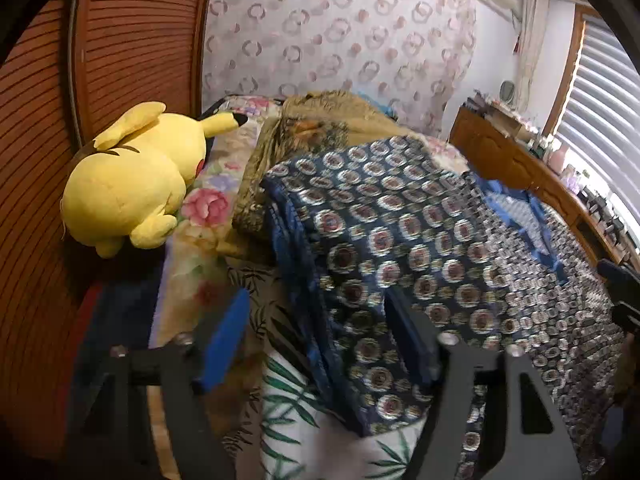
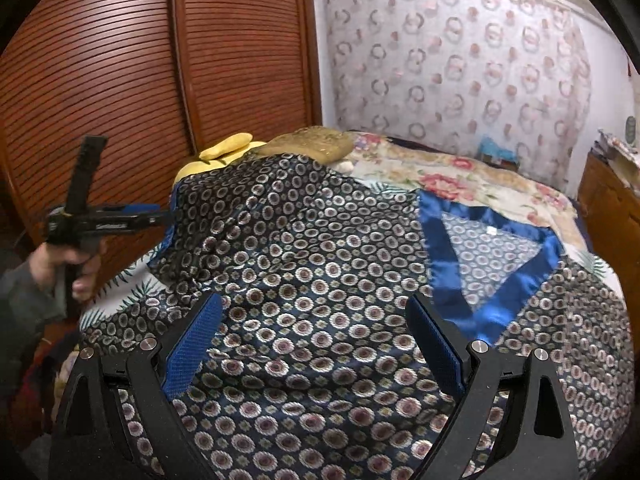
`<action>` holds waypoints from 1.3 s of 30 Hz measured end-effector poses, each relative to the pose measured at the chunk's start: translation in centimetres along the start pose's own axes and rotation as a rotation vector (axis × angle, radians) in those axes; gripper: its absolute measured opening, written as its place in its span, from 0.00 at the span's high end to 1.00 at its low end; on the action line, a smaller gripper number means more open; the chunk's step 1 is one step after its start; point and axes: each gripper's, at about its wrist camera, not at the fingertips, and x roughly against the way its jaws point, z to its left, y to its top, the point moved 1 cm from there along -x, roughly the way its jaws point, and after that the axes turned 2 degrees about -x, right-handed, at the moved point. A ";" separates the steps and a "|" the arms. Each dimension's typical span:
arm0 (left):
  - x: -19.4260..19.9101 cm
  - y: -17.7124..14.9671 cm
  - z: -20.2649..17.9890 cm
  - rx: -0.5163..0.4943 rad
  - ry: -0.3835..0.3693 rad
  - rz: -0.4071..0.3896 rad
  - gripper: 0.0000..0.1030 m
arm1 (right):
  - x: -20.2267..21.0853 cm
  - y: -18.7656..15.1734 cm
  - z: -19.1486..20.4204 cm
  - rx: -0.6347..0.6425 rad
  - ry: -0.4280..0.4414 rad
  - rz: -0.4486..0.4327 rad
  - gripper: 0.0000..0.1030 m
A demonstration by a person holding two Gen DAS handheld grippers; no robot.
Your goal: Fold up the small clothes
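A dark blue garment (image 2: pixel 320 264) with a round medallion print and a bright blue satin V-neck (image 2: pixel 492 264) lies spread on the bed. Its left side is bunched into a raised fold (image 1: pixel 360 240). My left gripper (image 1: pixel 316 336) straddles that fold's near edge. The fabric lies against the right finger, and the left blue pad (image 1: pixel 224 340) stands clear of it, so the jaws are open. In the right wrist view the left gripper (image 2: pixel 160 216), held by a hand (image 2: pixel 80 264), reaches the garment's left edge. My right gripper (image 2: pixel 316 340) hovers wide open over the garment's lower middle, holding nothing.
A yellow plush toy (image 1: pixel 132 188) lies at the bed's left edge against the louvered wooden wardrobe (image 2: pixel 120 80). An olive-gold cloth heap (image 1: pixel 320 120) sits behind the garment. Floral bedspread (image 2: pixel 460 176) and leaf-print sheet (image 1: pixel 288 392) lie underneath. A wooden bed end (image 1: pixel 520 168) is on the right.
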 end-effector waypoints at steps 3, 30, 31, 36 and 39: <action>-0.1 -0.2 -0.4 -0.011 -0.050 -0.003 0.48 | -0.2 -0.1 0.2 0.001 0.004 0.006 0.08; 4.9 6.2 -16.1 -0.292 -0.246 -0.109 1.00 | 4.5 -1.2 -7.1 -0.095 -0.118 -0.044 0.08; 4.6 6.1 -17.1 -0.305 -0.254 -0.101 1.00 | 4.7 -1.2 -7.4 -0.099 -0.122 -0.044 0.08; 3.3 5.8 -20.0 -0.360 -0.245 -0.057 1.00 | 5.3 -2.0 -8.3 -0.116 -0.138 -0.041 0.08; 3.1 5.4 -20.5 -0.366 -0.248 -0.042 0.99 | 5.2 -2.3 -8.8 -0.120 -0.143 -0.035 0.08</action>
